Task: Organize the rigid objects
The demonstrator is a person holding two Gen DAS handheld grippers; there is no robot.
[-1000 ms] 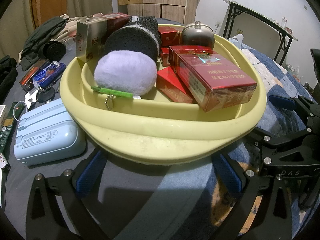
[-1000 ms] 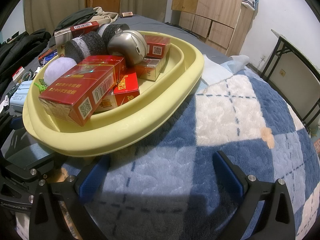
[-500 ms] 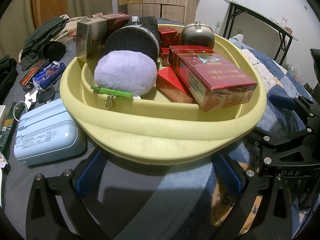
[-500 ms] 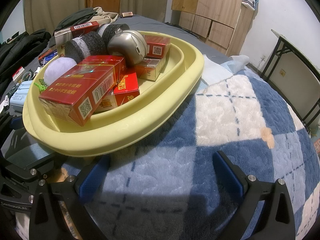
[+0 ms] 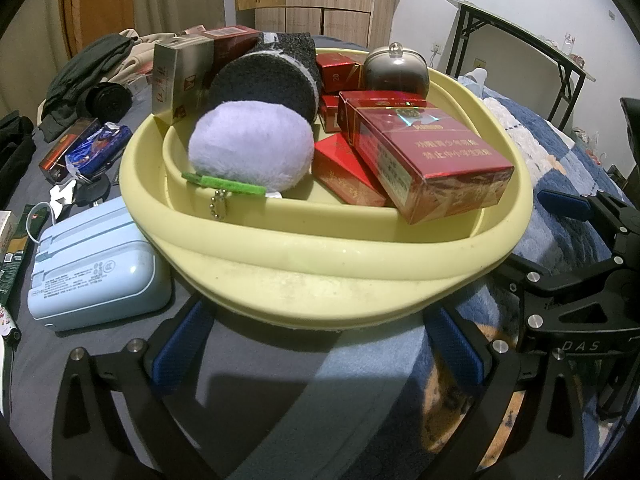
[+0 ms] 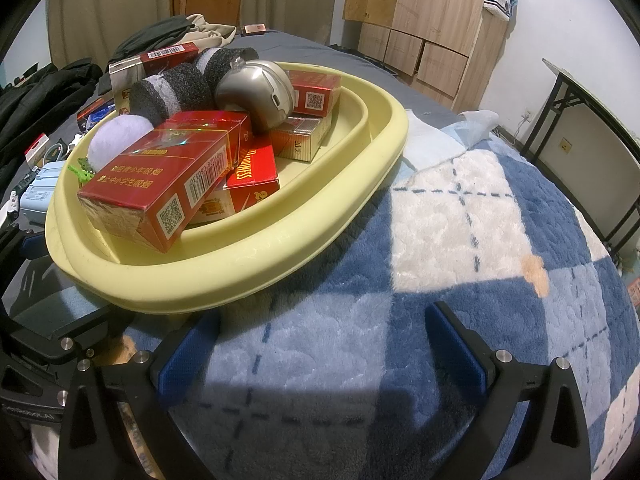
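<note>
1. Black frame of the right gripper (image 5: 576, 344), right of the left gripper's fingers: embossed letters "DAS".
2. Flat red cardboard pack (image 6: 252, 176), ahead-left of the right gripper: gold letters ending "NESS", numeral "2".
3. Small red carton (image 5: 336, 74), far ahead of the left gripper: numeral "20".
4. Gold-and-red carton (image 6: 300, 140): "20" on its end face.
5. Large red cellophane-wrapped box (image 6: 160, 184): Chinese characters, barcode, QR code; digits not legible.

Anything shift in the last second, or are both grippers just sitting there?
Nothing visibly changed. The left gripper and right gripper are open and empty as before, and the yellow basin with its red boxes, purple plush and silver pot sits in the same place.
</note>
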